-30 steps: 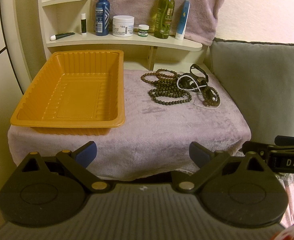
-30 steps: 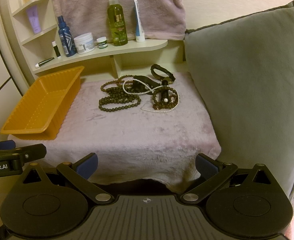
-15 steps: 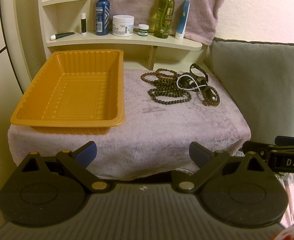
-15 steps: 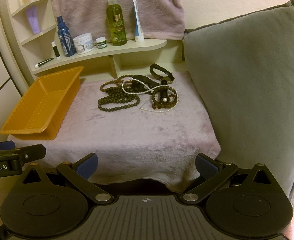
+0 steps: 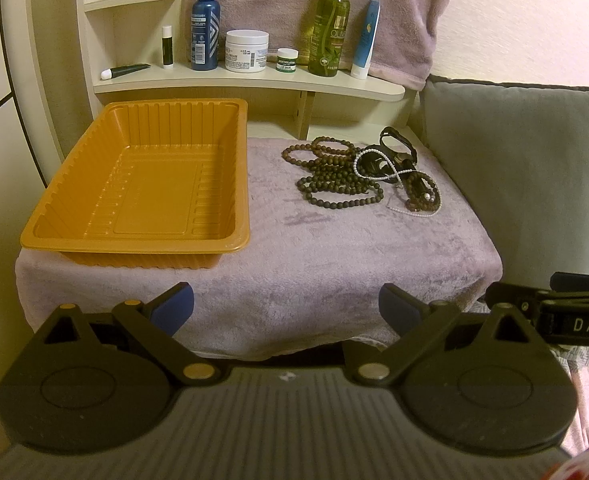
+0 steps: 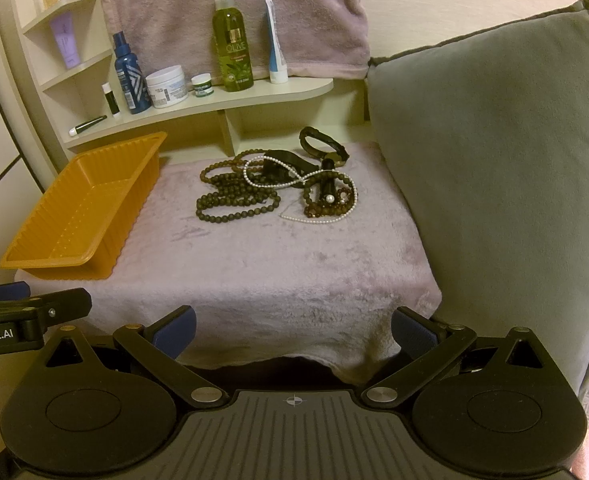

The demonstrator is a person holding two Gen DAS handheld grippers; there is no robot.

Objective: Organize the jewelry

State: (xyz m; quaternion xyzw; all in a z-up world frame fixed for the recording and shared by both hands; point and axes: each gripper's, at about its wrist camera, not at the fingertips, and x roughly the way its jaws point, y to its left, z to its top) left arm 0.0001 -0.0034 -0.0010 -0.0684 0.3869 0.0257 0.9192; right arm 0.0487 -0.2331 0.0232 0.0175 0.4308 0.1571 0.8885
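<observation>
Jewelry is lying in one tangled heap toward the far right corner of a small stand draped in a mauve plush cloth [image 5: 334,256]. A long strand of dark wooden beads [image 5: 336,182] is sprawling on the heap's left side, a thin pearl string [image 6: 294,178] is looping over the middle, a shorter brown bead bracelet [image 6: 328,204] is sitting at the right, and a black strap [image 6: 322,146] is curling at the far edge.

An orange plastic tray [image 5: 230,184] is occupying the left half of the stand, from its far edge almost to its near edge, well apart from the heap and holding nothing.

The left gripper [image 5: 286,306] is hovering just short of the stand's near edge, its blue-padded fingers [image 5: 174,306] spread wide and gripping nothing. The right gripper [image 6: 292,330] is hanging beside it at the same near edge, its jaws likewise standing wide apart and empty.

A grey cushion [image 6: 494,168] is pressing against the stand's right edge. Behind the far edge, a shelf [image 5: 250,84] is carrying bottles, jars and tubes.
</observation>
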